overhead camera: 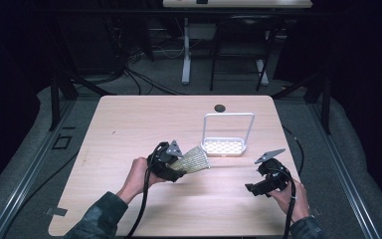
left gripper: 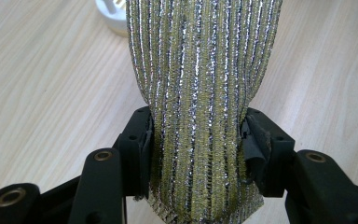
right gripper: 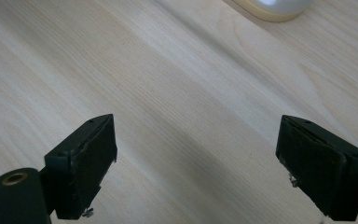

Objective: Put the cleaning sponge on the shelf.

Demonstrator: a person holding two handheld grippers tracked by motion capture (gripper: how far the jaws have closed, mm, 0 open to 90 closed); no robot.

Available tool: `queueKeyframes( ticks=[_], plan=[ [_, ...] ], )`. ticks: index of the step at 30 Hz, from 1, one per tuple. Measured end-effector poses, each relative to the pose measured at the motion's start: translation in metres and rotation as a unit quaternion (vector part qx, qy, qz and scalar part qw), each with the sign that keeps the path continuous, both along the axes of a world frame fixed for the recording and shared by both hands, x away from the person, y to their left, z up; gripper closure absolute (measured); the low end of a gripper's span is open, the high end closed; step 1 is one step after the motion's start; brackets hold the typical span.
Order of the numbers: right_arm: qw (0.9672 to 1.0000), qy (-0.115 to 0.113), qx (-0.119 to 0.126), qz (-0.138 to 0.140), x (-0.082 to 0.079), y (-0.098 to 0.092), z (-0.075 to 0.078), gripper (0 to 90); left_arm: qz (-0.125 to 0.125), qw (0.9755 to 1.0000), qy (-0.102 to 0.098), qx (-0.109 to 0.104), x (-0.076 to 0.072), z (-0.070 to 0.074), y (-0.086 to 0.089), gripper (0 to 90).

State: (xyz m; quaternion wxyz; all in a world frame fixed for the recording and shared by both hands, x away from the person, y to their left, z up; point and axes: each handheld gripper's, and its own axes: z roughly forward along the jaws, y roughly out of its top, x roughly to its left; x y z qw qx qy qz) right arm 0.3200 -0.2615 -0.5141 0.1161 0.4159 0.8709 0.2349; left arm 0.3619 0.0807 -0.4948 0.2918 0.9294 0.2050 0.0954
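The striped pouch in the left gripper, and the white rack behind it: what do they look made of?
The pouch looks like a soft metallic knit: gold and silver ribbed threads glitter and pinch in where the left gripper clamps it. The white rack seems hard plastic or coated metal: a matte perforated base and a thin rigid loop handle. Which one, the look leaves open.
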Motion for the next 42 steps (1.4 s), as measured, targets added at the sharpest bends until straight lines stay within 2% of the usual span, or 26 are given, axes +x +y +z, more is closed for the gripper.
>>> queueKeyframes(
  ticks=[9, 24, 28, 32, 33, 34, 42],
  plan=[
    [1.0000, 0.000, 0.003, 0.000, 0.000, 0.000, 0.000, 12.0, -0.038, 0.9993, -0.003, 0.007, 0.007, -0.001, -0.028, 48.9],
    [0.9999, -0.004, 0.004, 0.012, -0.001, 0.002, 0.001, 12.3, -0.077, 0.9963, -0.008, 0.039, 0.013, -0.004, -0.064, 48.9],
    [0.9999, -0.002, 0.006, 0.013, -0.001, 0.003, 0.000, 12.6, -0.059, 0.9976, -0.005, 0.036, 0.018, -0.006, -0.072, 48.9],
    [0.9999, -0.001, 0.002, 0.012, -0.001, 0.002, 0.000, 12.6, -0.023, 0.9994, 0.004, 0.027, 0.022, -0.009, -0.079, 48.8],
    [0.9999, -0.003, 0.002, 0.011, -0.001, 0.001, 0.000, 12.6, -0.023, 0.9994, 0.004, 0.027, 0.022, -0.009, -0.079, 48.7],
    [0.9999, -0.002, 0.004, 0.011, -0.001, 0.002, 0.000, 12.6, -0.004, 0.9997, 0.006, 0.024, 0.025, -0.010, -0.083, 48.8],
    [0.9999, -0.002, 0.004, 0.012, -0.001, 0.001, 0.001, 12.6, 0.043, 0.9990, 0.004, 0.012, 0.033, -0.014, -0.098, 48.7]
  ],
)
